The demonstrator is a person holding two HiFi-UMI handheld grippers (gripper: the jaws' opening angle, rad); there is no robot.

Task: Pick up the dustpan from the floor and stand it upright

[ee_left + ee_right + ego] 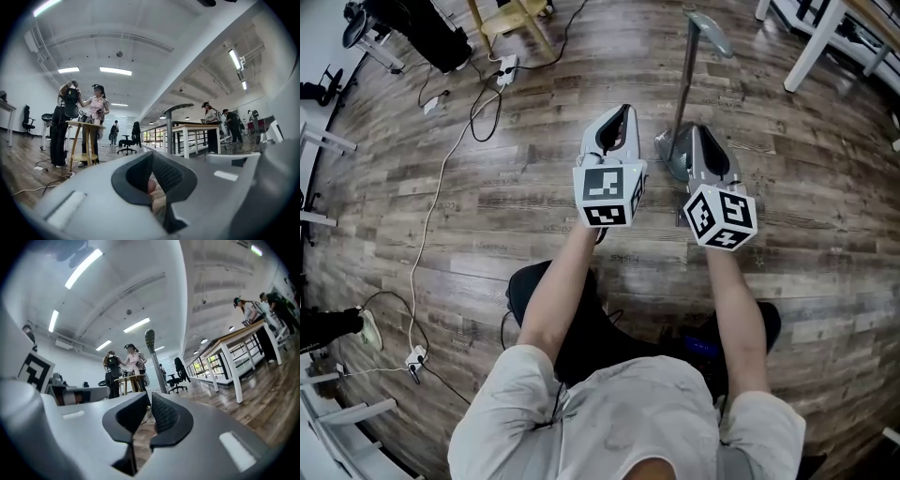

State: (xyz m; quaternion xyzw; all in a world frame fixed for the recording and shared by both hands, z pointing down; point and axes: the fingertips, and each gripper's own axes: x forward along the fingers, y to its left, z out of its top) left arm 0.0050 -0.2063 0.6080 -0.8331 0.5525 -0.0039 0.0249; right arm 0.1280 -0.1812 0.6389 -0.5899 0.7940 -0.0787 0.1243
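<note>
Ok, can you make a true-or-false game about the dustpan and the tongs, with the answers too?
1. The dustpan lies flat on the floor. False: it stands upright, with its handle pointing up.
2. The dustpan stands nearer the right tongs than the left tongs. True.
3. The right tongs squeeze the handle. False: nothing is between them; the handle rises beyond them.
4. A white cable runs across the floor. True.
</note>
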